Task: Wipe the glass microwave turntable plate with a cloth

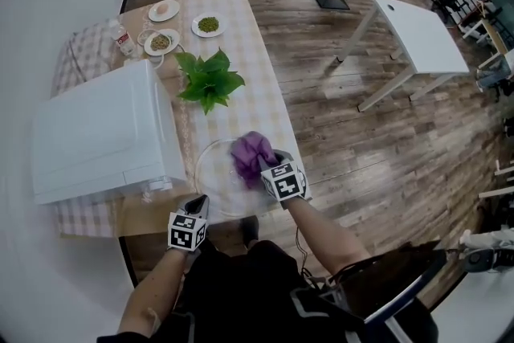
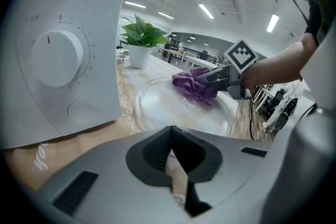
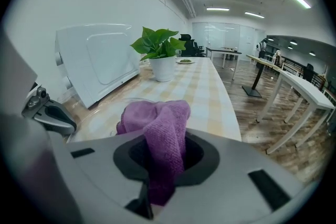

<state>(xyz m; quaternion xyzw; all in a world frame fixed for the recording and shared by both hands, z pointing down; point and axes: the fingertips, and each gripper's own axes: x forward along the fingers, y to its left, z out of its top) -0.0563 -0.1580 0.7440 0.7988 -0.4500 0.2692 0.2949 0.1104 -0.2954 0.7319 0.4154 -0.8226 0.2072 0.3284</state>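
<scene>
The clear glass turntable plate (image 1: 214, 175) lies flat on the checked tablecloth at the table's near end, just in front of the white microwave (image 1: 100, 132). A purple cloth (image 1: 252, 155) rests bunched on the plate's right half. My right gripper (image 1: 268, 168) is shut on this cloth (image 3: 157, 119), which hangs pinched between its jaws. My left gripper (image 1: 198, 205) sits at the plate's near-left rim. Its jaws stand almost together, and it seems clamped on the rim. In the left gripper view, the plate (image 2: 163, 107) and cloth (image 2: 195, 84) lie ahead of the left gripper (image 2: 176, 186).
A potted green plant (image 1: 209, 79) stands on the table beyond the plate. Further back are small dishes of food (image 1: 207, 26) and a bottle (image 1: 123, 39). The table's right edge (image 1: 283, 124) drops to wooden floor. A white desk (image 1: 418, 32) stands to the right.
</scene>
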